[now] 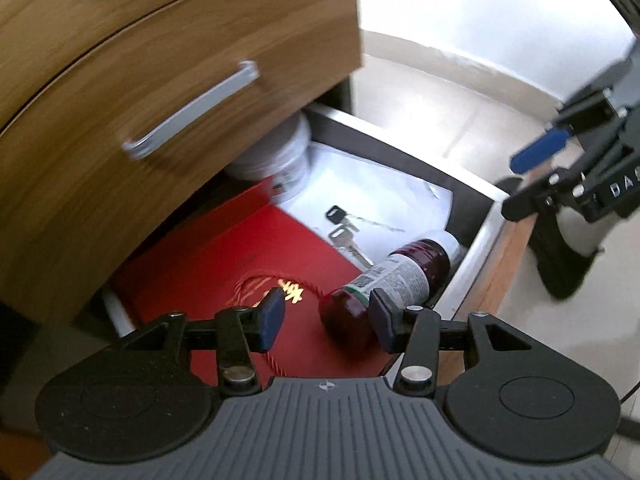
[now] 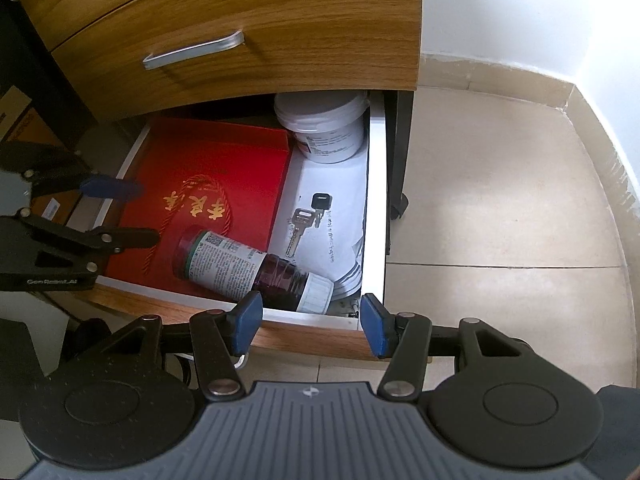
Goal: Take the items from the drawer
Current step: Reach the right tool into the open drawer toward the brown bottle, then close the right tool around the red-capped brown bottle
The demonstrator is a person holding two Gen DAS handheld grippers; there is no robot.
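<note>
The left gripper [image 1: 326, 322] is down low over the open drawer [image 2: 375, 200], jaws spread, nothing between them. Right at its tips lies the dark glass bottle [image 1: 394, 278], on its side, base end nearest and just inside the right-hand pad, white cap pointing away toward the drawer's far corner. So its long axis runs ahead and to the right of that gripper, resting partly on the red gift box [image 1: 240, 248].

The right gripper [image 2: 311, 322] hangs back over the drawer's front edge, jaws also wide and empty; from there the bottle [image 2: 248, 264] lies crosswise just beyond its tips, cap to the right. By the look of it, the left one is the nearer and better lined up, though it would want a slight shift to the right to straddle the body.

Further in, two keys [image 2: 308, 216] sit on white paper [image 2: 340, 184], and at the back a white plastic tub [image 2: 322, 126] stands half under the upper drawer front [image 2: 240, 32].
</note>
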